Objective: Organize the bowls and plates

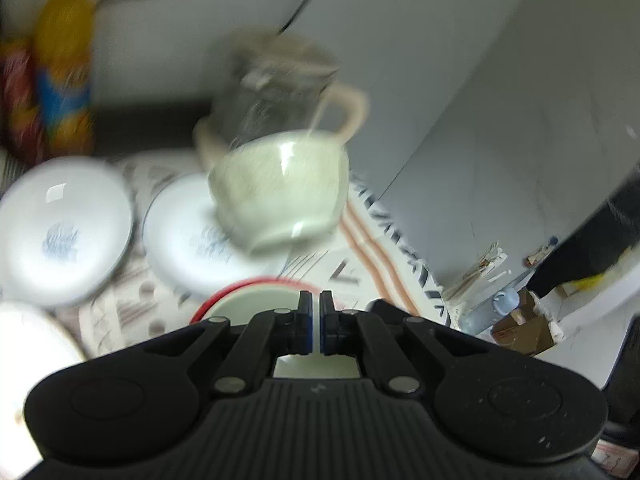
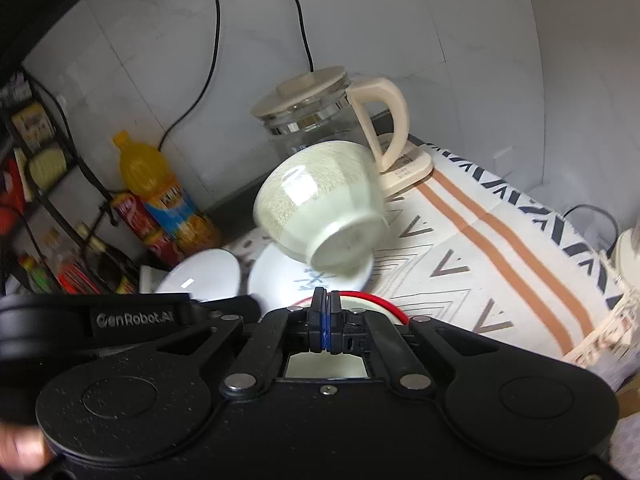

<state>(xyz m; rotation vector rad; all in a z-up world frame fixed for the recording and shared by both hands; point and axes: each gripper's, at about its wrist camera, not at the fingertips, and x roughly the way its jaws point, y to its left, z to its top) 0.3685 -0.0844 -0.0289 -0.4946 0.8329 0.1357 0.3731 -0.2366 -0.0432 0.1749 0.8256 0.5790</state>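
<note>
Kettle behind tipped bowl — bottle left.

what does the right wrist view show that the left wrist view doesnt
Only the right wrist view: a black wire shelf of packaged goods at far left, the other black hand-held gripper, and a cream fringed cloth edge at right.

Only the left wrist view: a brown cardboard box below the table edge and a third white plate at lower left.

Both: the tilted pale green ceramic bowl, the glass kettle with cream handle, the orange drink bottle, white plates with blue print and the red-rimmed bowl by the fingertips.
</note>
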